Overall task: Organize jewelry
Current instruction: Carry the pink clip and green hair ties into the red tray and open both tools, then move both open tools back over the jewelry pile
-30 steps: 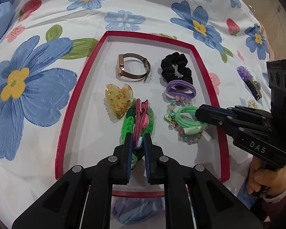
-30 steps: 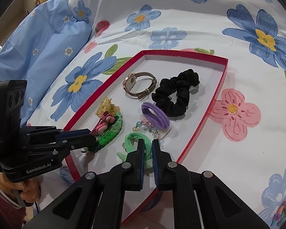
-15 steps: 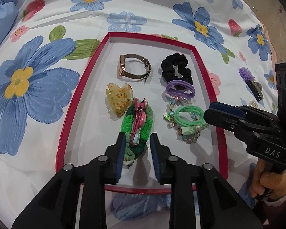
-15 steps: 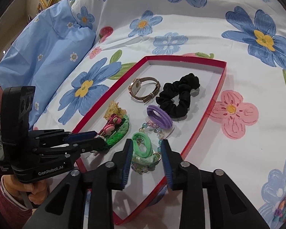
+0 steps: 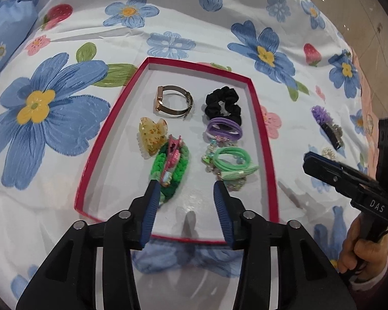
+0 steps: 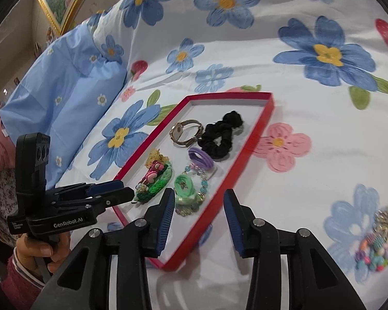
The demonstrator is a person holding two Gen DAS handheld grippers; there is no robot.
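A red tray (image 5: 261, 129) lies on the flowered bedspread. In it are a gold watch (image 5: 173, 103), a black scrunchie (image 5: 222, 103), a purple hair tie (image 5: 223, 128) and a yellow claw clip (image 5: 151, 135). A pink clip (image 5: 172, 155) rests on a green braided band (image 5: 179, 170). A mint hair tie (image 5: 232, 161) lies over a beaded bracelet (image 5: 209, 155). My left gripper (image 5: 185, 184) hovers at the band's near end, jaws opening, with nothing pressed. My right gripper (image 6: 199, 192) hangs over the tray's near corner beside the mint hair tie (image 6: 185, 186), jaws opening and empty.
To the right of the tray, a purple flower clip (image 5: 326, 124) and a pearl piece (image 5: 328, 152) lie on the bedspread. A heap of beaded jewellery (image 6: 375, 248) sits at the right edge. A blue pillow (image 6: 64, 90) rises at the left. A hand holds each gripper.
The left gripper let go of the pink clip and the right let go of the mint hair tie. Both jaws spread, and both grippers drew back and up from the tray.
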